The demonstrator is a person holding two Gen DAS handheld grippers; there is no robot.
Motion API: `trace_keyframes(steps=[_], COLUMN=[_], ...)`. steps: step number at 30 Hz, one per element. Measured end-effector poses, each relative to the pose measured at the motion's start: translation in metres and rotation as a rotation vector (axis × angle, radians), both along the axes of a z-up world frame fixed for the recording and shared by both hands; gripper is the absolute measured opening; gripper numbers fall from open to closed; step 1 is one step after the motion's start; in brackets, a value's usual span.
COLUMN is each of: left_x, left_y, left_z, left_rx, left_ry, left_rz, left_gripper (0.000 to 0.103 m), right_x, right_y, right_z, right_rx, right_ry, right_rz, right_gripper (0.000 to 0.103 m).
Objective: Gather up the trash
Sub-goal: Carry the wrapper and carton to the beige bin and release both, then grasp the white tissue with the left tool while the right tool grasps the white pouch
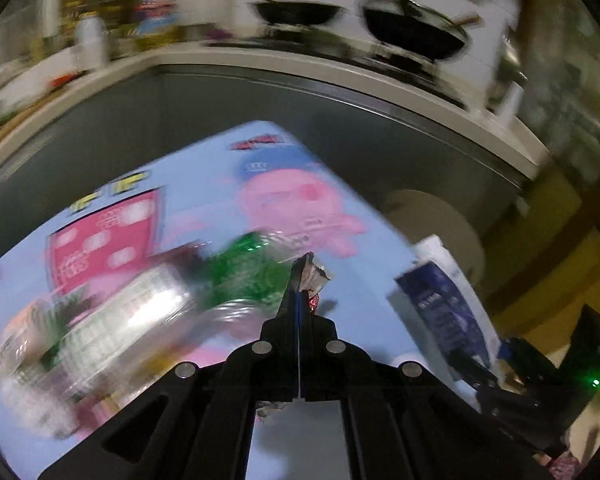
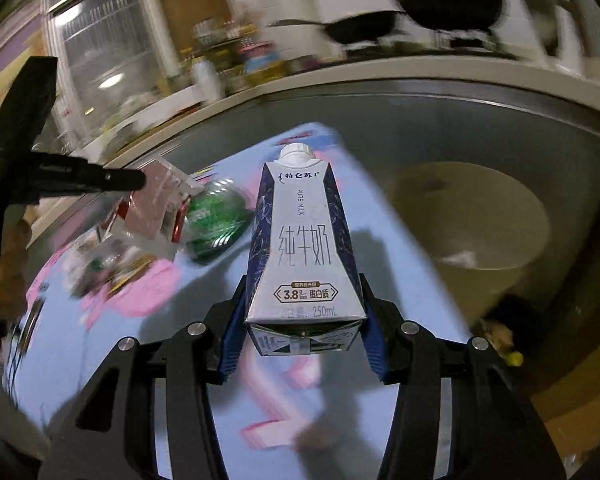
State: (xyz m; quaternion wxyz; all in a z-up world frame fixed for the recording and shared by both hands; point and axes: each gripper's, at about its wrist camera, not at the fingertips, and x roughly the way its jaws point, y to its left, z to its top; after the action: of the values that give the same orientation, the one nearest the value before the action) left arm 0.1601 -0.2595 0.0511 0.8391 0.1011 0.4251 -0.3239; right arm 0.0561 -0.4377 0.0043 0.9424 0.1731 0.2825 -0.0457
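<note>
Between the right claw's (image 2: 304, 320) blue pads (image 2: 234, 340), a milk carton (image 2: 304, 240) is sitting clamped by its lower sides, its base nearest the camera and its white screw cap (image 2: 297, 151) pointing straight ahead. The carton is tapering toward the cap, with a silver-white front face and dark navy side panels; it is carrying grey characters, the words "PURE MILK", a "3.8" badge and "250mL" near the base. The jaws are standing about a carton's width apart, closed firmly on it.

Ahead and to the left of that claw, the left claw (image 2: 140, 179) is reaching in from the side, pinching a silvery wrapper (image 2: 160, 208) with red edges. In the left wrist view, the left claw (image 1: 300, 276) is showing its jaws pressed almost fully together, with the crinkled wrapper (image 1: 316, 280) sticking out at the tips and a bit of red foil just below.

Beyond and left of the left claw's tips, a green bottle (image 1: 248, 272) is lying blurred on a light-blue cloth (image 1: 204, 168) printed with pink cartoon figures, and a clear ribbed plastic piece (image 1: 124, 320) is lying nearer and farther left. To the right of the left claw, the carton (image 1: 448, 300) is appearing beside a beige bin (image 1: 440, 216). Ahead and right of the right claw, the bin (image 2: 472, 216) is standing open-topped past the cloth's edge, with a pale scrap inside.
</note>
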Motion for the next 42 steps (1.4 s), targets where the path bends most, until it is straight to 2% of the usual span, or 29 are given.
trace_keyframes(steps=[4, 8, 9, 10, 12, 13, 15, 18, 19, 22, 23, 25, 29, 34, 38, 42], left_x=[0.013, 0.021, 0.022, 0.024, 0.029, 0.03, 0.03, 0.026, 0.024, 0.015, 0.011, 0.008, 0.0, -0.012, -0.013, -0.014], left_y=[-0.088, -0.152, -0.166, -0.178, -0.194, -0.196, -0.188, -0.16, -0.148, -0.103, -0.075, -0.041, 0.056, 0.172, 0.239, 0.292], left_z=[-0.013, -0.026, -0.031, -0.035, -0.042, -0.043, -0.038, -0.025, -0.019, -0.003, 0.001, 0.004, 0.004, -0.004, -0.02, -0.035], left_rx=[-0.001, -0.006, -0.007, 0.0, 0.033, 0.041, 0.032, -0.038, -0.057, -0.131, -0.157, -0.176, -0.166, -0.102, -0.105, -0.134], left_ry=[0.048, 0.089, 0.093, 0.093, 0.069, 0.04, 0.001, 0.003, -0.004, -0.009, -0.007, -0.006, -0.032, -0.085, -0.051, -0.021], left_rz=[-0.131, -0.217, -0.231, -0.237, -0.226, -0.207, -0.176, -0.159, -0.15, -0.12, -0.103, -0.074, 0.031, 0.209, 0.34, 0.443], left_gripper=[0.0, 0.0, 0.005, 0.014, 0.063, 0.065, 0.059, 0.059, 0.059, 0.059, 0.059, 0.059, 0.059, 0.059, 0.059, 0.059], right_x=[0.008, 0.021, 0.025, 0.027, 0.032, 0.032, 0.03, 0.02, 0.018, 0.01, 0.008, 0.006, 0.012, 0.04, 0.063, 0.082], right_y=[-0.058, -0.1, -0.107, -0.113, -0.118, -0.118, -0.114, -0.101, -0.098, -0.085, -0.079, -0.064, -0.033, 0.024, 0.069, 0.114], right_z=[-0.011, -0.025, -0.028, -0.028, -0.029, -0.027, -0.024, -0.019, -0.018, -0.014, -0.014, -0.012, -0.006, 0.001, 0.004, 0.01], right_rx=[0.042, 0.096, 0.105, 0.106, 0.097, 0.091, 0.076, 0.055, 0.053, 0.059, 0.066, 0.083, 0.089, 0.092, 0.109, 0.072], right_ry=[0.039, 0.097, 0.108, 0.113, 0.104, 0.09, 0.075, 0.045, 0.043, 0.026, 0.021, 0.011, 0.003, 0.024, 0.059, 0.084], right_rz=[-0.136, -0.209, -0.222, -0.233, -0.259, -0.267, -0.265, -0.259, -0.255, -0.241, -0.237, -0.223, -0.149, -0.01, 0.094, 0.186], right_gripper=[0.049, 0.05, 0.052, 0.059, 0.073, 0.073, 0.072, 0.067, 0.062, 0.051, 0.05, 0.045, 0.043, 0.043, 0.043, 0.047])
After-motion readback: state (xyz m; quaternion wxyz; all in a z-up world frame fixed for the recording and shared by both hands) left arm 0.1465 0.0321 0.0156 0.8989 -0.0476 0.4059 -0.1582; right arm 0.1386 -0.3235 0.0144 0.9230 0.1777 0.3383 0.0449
